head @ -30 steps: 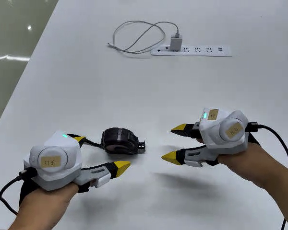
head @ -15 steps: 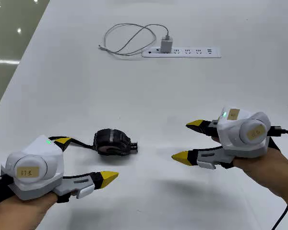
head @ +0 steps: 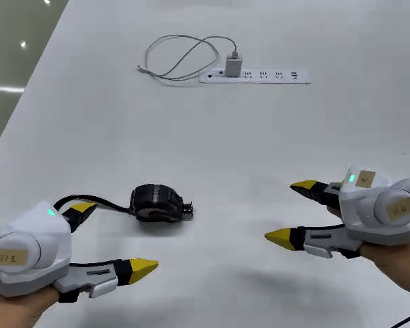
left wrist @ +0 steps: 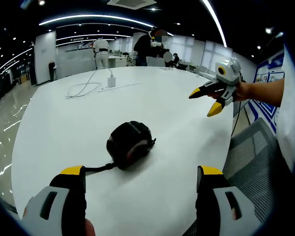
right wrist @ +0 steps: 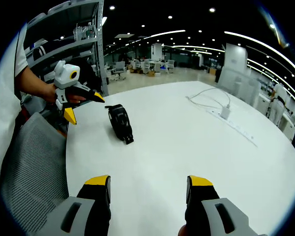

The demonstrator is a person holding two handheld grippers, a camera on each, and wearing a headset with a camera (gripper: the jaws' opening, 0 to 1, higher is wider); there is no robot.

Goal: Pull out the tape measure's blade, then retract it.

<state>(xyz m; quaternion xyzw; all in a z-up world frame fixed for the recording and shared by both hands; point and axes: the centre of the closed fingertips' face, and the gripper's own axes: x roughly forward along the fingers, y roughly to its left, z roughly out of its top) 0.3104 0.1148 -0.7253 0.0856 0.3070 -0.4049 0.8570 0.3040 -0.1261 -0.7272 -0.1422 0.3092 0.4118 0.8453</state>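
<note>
While the black tape measure [head: 158, 203] lies on the white table [head: 225, 137], its strap trailing left, my left gripper [head: 113, 236] sits just near-left of it, jaws spread and empty; my right gripper [head: 290, 211] hovers well apart on the right, jaws spread too.

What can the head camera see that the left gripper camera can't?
Head view adds the left gripper's white shell. Left gripper view adds people beyond the table, ceiling lights, a grey mesh chair. Both show the black tape measure on the white table, the open right gripper, the charger and cable.
</note>
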